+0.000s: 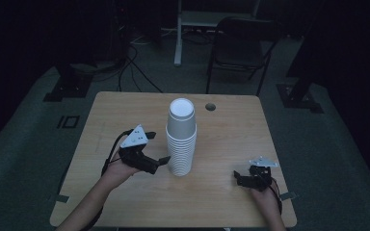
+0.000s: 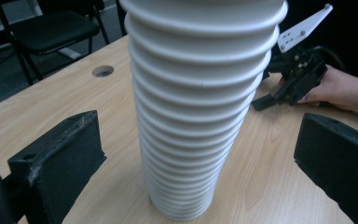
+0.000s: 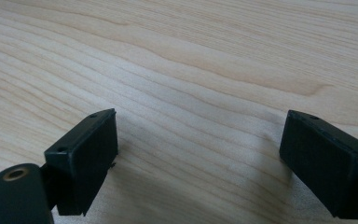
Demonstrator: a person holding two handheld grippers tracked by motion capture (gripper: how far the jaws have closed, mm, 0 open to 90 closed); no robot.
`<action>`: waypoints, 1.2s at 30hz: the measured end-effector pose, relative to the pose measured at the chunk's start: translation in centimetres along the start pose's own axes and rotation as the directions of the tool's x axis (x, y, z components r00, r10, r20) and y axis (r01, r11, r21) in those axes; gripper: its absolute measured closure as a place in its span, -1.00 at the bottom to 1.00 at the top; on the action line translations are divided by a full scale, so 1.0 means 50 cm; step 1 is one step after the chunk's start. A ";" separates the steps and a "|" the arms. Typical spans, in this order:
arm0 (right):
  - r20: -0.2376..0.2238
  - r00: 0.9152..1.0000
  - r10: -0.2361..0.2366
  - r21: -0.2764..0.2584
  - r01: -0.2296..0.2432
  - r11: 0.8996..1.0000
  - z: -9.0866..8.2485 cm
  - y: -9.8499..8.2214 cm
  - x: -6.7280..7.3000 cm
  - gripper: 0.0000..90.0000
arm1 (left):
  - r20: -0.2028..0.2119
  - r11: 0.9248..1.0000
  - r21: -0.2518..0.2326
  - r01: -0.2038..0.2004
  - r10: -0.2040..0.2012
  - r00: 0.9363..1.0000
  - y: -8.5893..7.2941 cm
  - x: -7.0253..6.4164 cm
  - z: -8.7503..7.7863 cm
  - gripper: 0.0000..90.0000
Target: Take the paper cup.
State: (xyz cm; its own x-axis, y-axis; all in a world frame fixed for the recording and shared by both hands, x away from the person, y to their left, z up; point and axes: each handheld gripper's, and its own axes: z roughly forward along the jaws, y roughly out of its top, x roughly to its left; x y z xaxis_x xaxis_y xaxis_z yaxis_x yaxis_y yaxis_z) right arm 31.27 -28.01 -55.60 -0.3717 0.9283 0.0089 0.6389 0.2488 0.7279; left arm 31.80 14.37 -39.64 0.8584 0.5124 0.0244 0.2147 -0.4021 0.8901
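A tall stack of white cups is standing upside down near the middle of the wooden tabletop, with a small round hole in the wood behind it. The left claw is reaching toward the lower part of the stack from the person's left side; in the left gripper view its jaws are spreading wide, one on each side of the stack, and neither is touching it. The right claw is sitting low over the tabletop near the front right corner, well apart from the cups. In the right gripper view its jaws are gaping wide over bare wood, holding nothing.
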 end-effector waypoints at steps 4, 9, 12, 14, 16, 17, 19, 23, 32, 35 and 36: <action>0.000 1.000 -0.001 0.001 0.001 1.000 0.000 0.000 0.000 -0.76 | 0.015 1.000 -0.009 -0.005 0.005 1.000 0.008 -0.005 0.009 -0.97; 0.000 1.000 0.000 0.000 0.000 1.000 0.000 0.000 0.000 -0.76 | 0.025 1.000 -0.029 -0.005 0.006 1.000 0.022 -0.002 0.015 -0.97; 0.000 1.000 -0.001 0.000 0.001 1.000 0.000 0.000 0.000 -0.76 | 0.023 0.999 -0.036 -0.008 0.009 1.000 0.032 0.000 0.019 -0.97; 0.000 1.000 0.000 0.000 0.000 1.000 0.000 0.000 0.000 -0.76 | 0.023 0.999 -0.041 -0.014 0.015 1.000 0.040 0.003 0.022 -0.97; 0.000 1.000 0.000 0.001 0.000 1.000 0.000 0.000 0.000 -0.76 | 0.021 0.998 -0.054 -0.013 0.014 1.000 0.048 0.005 0.024 -0.97; 0.000 1.000 0.000 0.000 0.000 1.000 0.000 0.000 0.000 -0.76 | 0.028 0.998 -0.058 -0.014 0.015 0.999 0.050 0.007 0.024 -0.97; 0.000 1.000 0.000 0.000 0.000 1.000 0.000 0.000 0.000 -0.76 | 0.030 0.998 -0.061 -0.010 0.012 0.999 0.056 0.010 0.026 -0.97; 0.000 1.000 0.000 0.000 0.000 1.000 0.000 0.000 0.000 -0.76 | 0.047 0.998 -0.070 -0.008 0.011 0.999 0.066 0.010 0.032 -0.97; -0.004 1.000 -0.002 0.000 0.002 1.000 0.001 0.001 0.000 -0.76 | 0.051 0.997 -0.074 -0.001 0.004 0.999 0.079 0.012 0.054 -0.97; -0.005 1.000 -0.002 0.001 0.002 1.000 0.001 0.001 0.000 -0.76 | 0.055 0.997 -0.075 0.003 0.001 0.999 0.080 0.013 0.058 -0.97; -0.005 1.000 -0.002 0.001 0.002 1.000 0.001 0.001 0.000 -0.76 | 0.058 0.997 -0.075 0.004 0.000 0.998 0.080 0.014 0.059 -0.97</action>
State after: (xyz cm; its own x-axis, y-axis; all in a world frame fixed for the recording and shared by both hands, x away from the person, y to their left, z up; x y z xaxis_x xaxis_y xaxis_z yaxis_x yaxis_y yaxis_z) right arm 31.32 -27.99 -55.60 -0.3762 0.9265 0.0104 0.6386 0.2512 0.7274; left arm 34.61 10.88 -37.40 0.8838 0.4678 -0.0017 0.1828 -0.3419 0.9218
